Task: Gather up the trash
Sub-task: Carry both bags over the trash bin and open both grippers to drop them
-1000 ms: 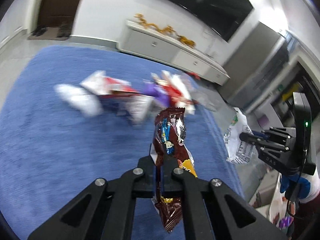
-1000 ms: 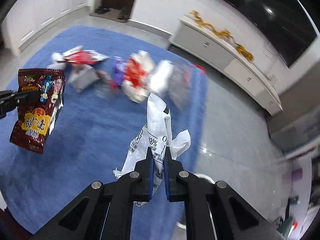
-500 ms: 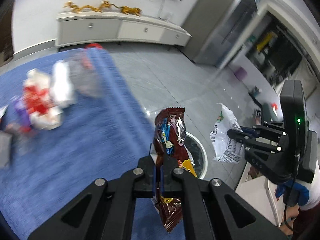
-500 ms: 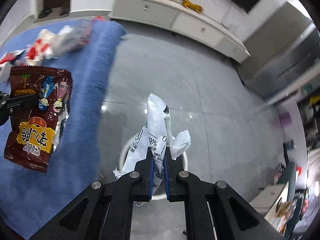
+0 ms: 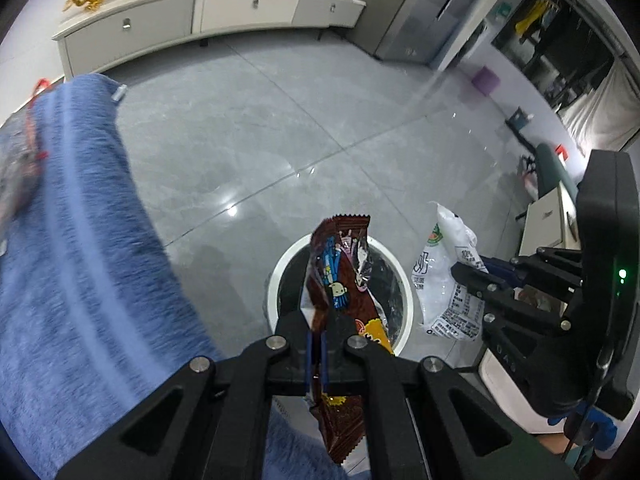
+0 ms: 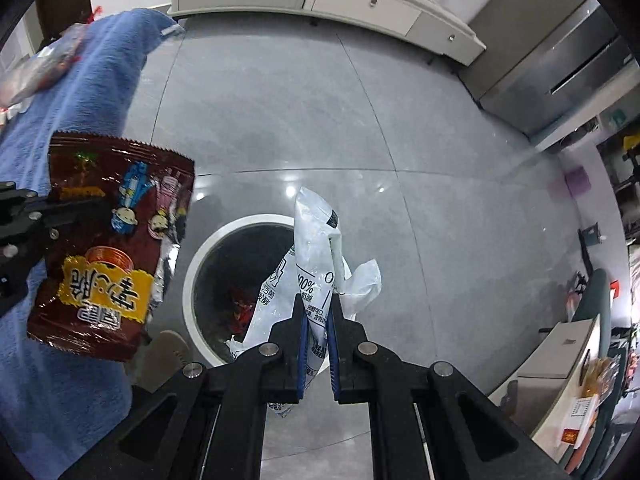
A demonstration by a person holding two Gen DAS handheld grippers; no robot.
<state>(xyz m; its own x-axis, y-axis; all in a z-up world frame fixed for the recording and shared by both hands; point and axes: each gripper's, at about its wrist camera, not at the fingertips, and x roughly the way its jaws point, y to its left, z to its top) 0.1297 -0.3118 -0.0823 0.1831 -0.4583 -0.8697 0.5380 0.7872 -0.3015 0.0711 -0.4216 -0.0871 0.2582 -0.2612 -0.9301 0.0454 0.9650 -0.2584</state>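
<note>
Grey tiled floor, blue rug at left, white cabinet along top. Lower centre: left gripper clamped on brown snack wrapper, right gripper on white plastic bag, both over white-rimmed bin.

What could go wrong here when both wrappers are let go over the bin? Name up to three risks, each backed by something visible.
1. The white plastic wrapper in the right tool hangs near the round white-rimmed bin's far edge; released now, it may land on the grey floor.
2. The light brown foil snack bag in the left tool could drift onto the blue rug.
3. The two tools are close together and could bump.
</note>
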